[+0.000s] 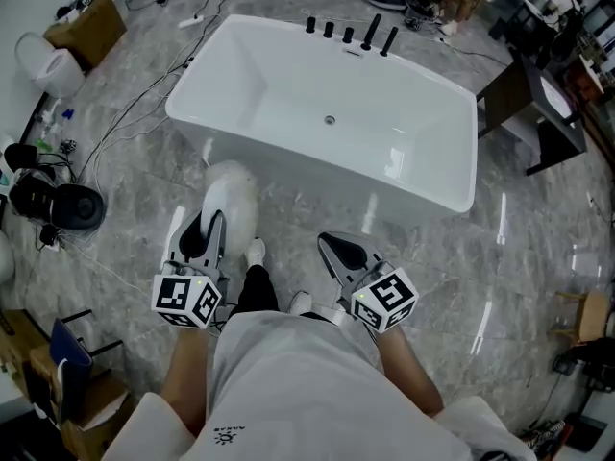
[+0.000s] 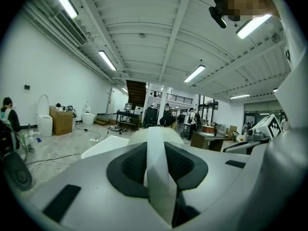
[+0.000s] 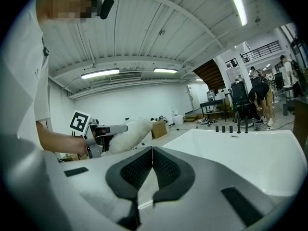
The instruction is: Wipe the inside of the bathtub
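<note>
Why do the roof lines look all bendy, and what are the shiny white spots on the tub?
Head view: the spots are lamp glare on the glossy tub, with streaks on the floor too. Left gripper view: the wide lens curves the ceiling beams and darkens the corners; the duster handle near the lens is blurry. Right gripper view: same bending, straight lamps bow.

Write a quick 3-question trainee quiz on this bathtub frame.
1. True or false: the fluffy white duster already rests inside the bathtub.
2. What is between the jaws of the right gripper? A) a sponge B) nothing, the jaws are shut C) a tap handle
3. Which gripper holds the fluffy white duster?

Key: 1 false, it is held outside the tub, over the floor. 2 B. 3 the left gripper, shut on the duster's white strap.
</note>
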Demonstrator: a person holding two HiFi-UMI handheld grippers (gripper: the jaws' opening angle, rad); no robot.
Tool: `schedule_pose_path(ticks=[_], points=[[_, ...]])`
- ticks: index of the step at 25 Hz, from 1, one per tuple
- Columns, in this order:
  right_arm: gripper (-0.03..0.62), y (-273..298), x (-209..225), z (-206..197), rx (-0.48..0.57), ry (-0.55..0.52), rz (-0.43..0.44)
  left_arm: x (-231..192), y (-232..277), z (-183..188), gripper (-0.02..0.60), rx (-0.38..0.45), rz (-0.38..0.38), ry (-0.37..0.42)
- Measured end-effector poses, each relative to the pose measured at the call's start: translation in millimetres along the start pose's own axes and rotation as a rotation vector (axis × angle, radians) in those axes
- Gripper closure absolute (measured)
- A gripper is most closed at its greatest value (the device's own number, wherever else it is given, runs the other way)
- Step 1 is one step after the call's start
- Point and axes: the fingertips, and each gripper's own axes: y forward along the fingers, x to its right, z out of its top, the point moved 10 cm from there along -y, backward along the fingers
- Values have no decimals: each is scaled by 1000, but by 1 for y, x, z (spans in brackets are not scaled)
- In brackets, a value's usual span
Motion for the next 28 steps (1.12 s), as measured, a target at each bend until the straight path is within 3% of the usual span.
schedule_pose_path(ticks=[10, 28], points=[[576, 84, 25, 30, -13, -2, -36, -65, 68, 19, 482, -35, -75, -14], [576, 203, 68, 69, -34, 74, -223, -176, 192, 49, 482, -94, -265, -28]])
